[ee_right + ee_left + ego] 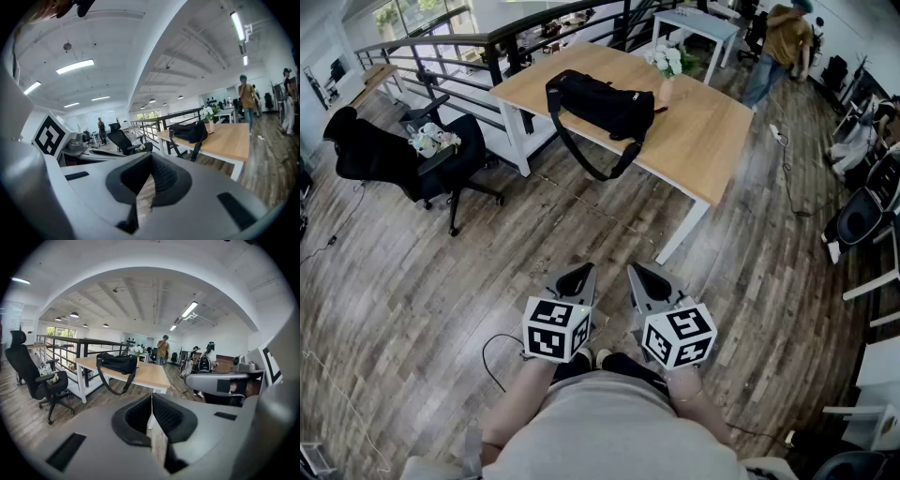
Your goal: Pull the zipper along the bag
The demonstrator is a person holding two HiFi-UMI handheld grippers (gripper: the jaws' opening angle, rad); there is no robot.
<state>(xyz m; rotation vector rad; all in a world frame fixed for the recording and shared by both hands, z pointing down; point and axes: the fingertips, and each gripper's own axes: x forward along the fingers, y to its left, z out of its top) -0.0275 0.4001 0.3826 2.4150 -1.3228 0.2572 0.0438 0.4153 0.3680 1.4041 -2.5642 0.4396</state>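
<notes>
Though both grippers (584,272) (636,271) are closed, the bag (605,103) lies apart

Far ahead of the left gripper (579,277) and right gripper (639,277), the bag (602,101) is too small in every view for its zipper to be made out, and its far side is hidden. Behind both grippers the holder's arms (520,403) run off the head view's lower edge; a standing person (783,42) well beyond the right gripper is cut by the top edge.
</notes>
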